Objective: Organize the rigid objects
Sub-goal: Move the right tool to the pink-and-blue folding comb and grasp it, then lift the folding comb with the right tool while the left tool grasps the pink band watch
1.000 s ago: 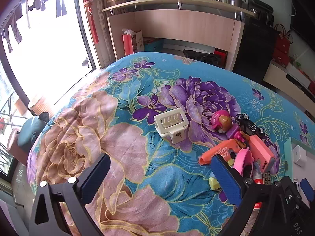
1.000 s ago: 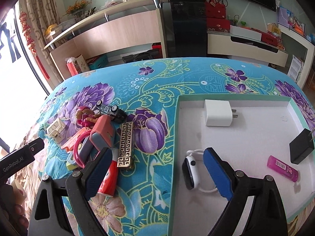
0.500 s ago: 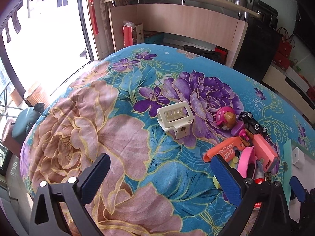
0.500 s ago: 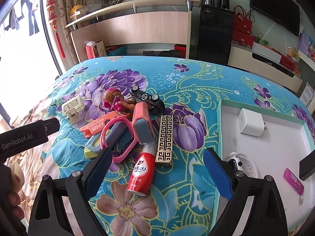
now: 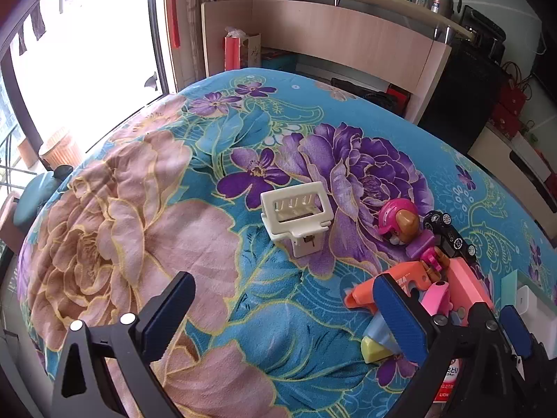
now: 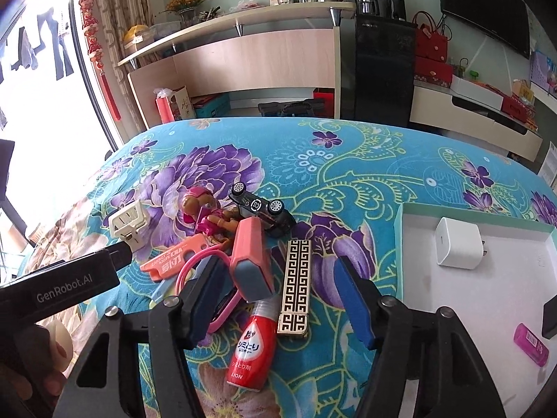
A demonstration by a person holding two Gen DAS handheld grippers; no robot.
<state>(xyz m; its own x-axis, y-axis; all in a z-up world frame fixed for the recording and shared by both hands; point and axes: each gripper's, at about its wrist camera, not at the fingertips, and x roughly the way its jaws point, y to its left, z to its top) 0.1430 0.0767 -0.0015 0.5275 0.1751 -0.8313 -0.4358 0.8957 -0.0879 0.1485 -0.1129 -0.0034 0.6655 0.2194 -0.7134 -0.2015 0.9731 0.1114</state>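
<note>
The tabletop, under a flowered blue cloth, carries two groups: a white tray at the right with a few things already in it, and a loose heap to its left not yet sorted. So the job looks partly done, with more left than finished.

In the tray lie a white charger, a black block at the edge and a small pink stick.

Outside it, from big to small: a cream clip lying apart from the heap, a pink eraser block, a patterned gold bar, a red bottle, an orange plastic knife, a black toy car, a pink-helmeted toy figure and a pink loop.

The right claw has just been closing; its jaws now stand half apart around the eraser block, bar and bottle neck, pads not pressing on anything. The left claw is spread wide, empty, below the cream clip.
</note>
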